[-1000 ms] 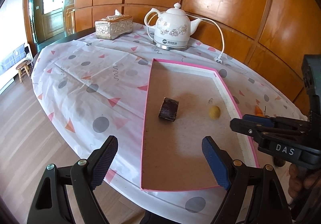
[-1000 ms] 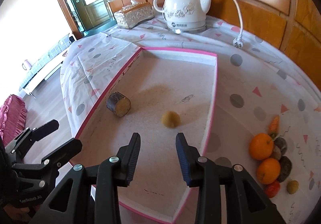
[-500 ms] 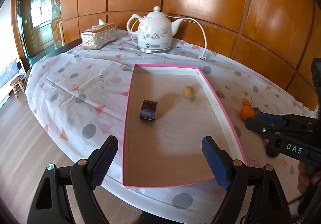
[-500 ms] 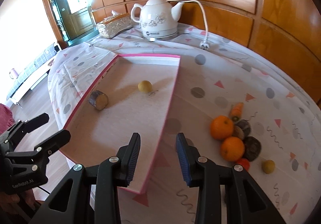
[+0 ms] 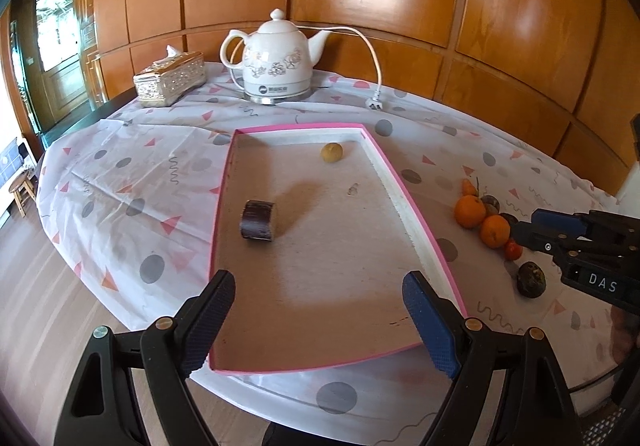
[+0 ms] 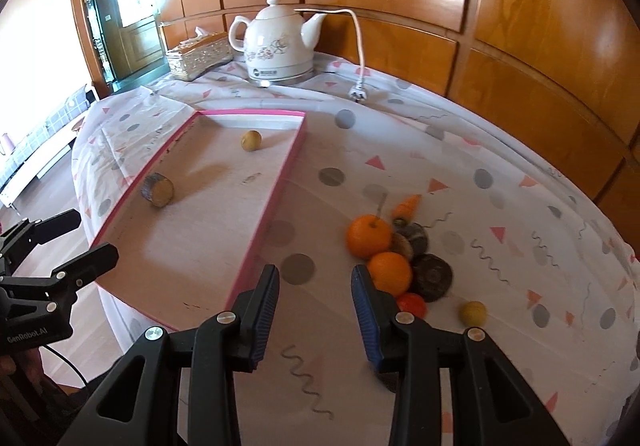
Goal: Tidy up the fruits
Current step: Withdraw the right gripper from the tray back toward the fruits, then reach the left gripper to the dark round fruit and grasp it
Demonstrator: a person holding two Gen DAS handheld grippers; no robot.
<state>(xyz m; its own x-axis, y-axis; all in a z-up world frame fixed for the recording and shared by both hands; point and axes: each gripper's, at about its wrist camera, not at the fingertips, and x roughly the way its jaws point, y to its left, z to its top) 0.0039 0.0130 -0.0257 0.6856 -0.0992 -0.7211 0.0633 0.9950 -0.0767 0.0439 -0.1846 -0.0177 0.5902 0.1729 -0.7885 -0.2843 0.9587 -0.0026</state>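
Two pieces sit in the tray (image 5: 416,222), the rest still heaped outside it.

Ahead of the left gripper (image 5: 320,322), whose fingers gape wide with nothing between them, lie a dark cut log (image 5: 258,220) and, further off, a small yellow fruit (image 5: 331,152); that gripper hangs over the tray's near end, likely just waiting its turn. The right gripper (image 6: 316,310) has its fingers partly apart and empty, over bare cloth, with the near orange (image 6: 390,273) just beyond its right fingertip (image 6: 362,294). Behind that: another orange (image 6: 368,237), a carrot (image 6: 408,205), dark fruits (image 6: 432,277), a red one (image 6: 412,305), and a yellow one (image 6: 473,312) off to the right. I'd guess the near orange is next, being closest and unblocked.
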